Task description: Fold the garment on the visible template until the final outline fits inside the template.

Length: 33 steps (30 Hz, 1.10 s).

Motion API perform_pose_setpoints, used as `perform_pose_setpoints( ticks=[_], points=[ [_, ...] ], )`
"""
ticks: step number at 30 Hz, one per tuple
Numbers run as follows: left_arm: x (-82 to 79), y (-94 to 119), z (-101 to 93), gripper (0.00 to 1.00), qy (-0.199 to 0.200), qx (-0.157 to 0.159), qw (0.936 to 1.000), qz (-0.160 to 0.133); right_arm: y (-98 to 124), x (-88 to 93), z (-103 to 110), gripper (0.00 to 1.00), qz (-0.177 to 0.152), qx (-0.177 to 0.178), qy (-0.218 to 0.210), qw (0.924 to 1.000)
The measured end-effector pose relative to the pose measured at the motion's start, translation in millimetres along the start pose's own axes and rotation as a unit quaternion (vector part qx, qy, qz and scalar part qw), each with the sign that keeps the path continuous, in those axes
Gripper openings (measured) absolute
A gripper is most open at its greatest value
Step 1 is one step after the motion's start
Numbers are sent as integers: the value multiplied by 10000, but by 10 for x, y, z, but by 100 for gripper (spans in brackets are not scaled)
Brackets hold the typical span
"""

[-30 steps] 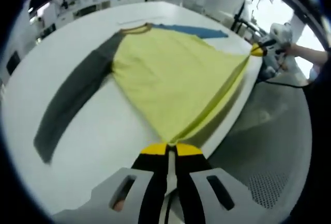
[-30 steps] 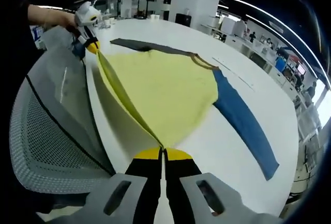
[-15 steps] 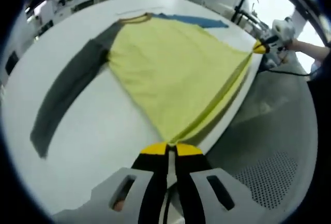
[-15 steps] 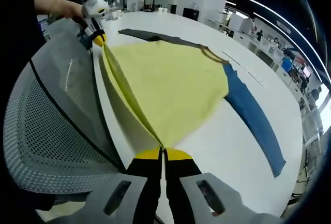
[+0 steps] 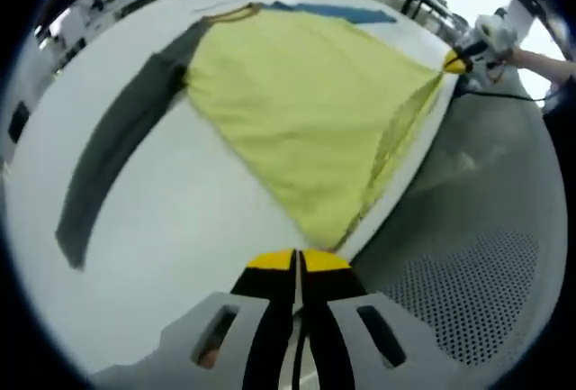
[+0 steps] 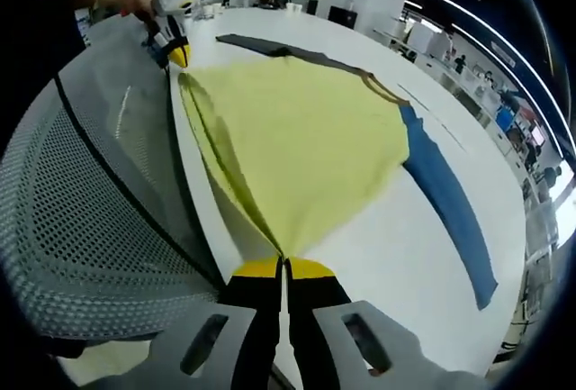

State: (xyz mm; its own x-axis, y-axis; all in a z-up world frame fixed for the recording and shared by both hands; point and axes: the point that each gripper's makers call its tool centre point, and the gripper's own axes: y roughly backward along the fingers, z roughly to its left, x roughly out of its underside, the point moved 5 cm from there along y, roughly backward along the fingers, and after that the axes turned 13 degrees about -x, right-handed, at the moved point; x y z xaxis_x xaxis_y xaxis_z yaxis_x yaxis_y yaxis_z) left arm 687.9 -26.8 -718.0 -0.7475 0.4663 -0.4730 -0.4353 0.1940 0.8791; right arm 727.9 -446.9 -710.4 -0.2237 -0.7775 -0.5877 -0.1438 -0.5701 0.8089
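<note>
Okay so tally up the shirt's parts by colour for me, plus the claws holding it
Yellow body: 1
Grey sleeve: 1
Blue sleeve: 1
Claws shut on the hem, left claw and right claw: 2
Total: 5

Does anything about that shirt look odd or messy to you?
Its sleeves don't match: one is grey, the other blue. The yellow shirt isn't flat either; each gripper, left and right, pinches a hem corner, lifting that edge at the table edge.
</note>
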Motion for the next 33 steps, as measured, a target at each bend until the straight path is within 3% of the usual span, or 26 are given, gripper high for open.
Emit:
perform_pose_setpoints(
  ticks=[3,10,14,19,21,25,33],
  points=[
    [61,-2,71,0,-54,-37,10000,45,-34,18,44,2,99,-15,98,9999],
    [104,-33,42,0,-25,6,10000,63,-98,45,103,2,276,-57,334,9990],
    [90,-33,47,0,-10,-8,10000,34,-120,70,138,2,531,-106,686,9962],
    [-115,14,17,0,269,-21,9986,-451,-154,140,184,2,950,-226,1263,9872],
    [-157,-3,-30,0,220,10,9986,-483,-169,196,228,1,1145,-340,1352,9836],
    [-90,-107,-137,0,-166,55,9996,-214,-170,197,256,1,1069,-308,1348,9846],
    [28,-186,-243,0,-220,70,9997,8,-74,194,187,1,873,-91,1004,9911]
  ],
)
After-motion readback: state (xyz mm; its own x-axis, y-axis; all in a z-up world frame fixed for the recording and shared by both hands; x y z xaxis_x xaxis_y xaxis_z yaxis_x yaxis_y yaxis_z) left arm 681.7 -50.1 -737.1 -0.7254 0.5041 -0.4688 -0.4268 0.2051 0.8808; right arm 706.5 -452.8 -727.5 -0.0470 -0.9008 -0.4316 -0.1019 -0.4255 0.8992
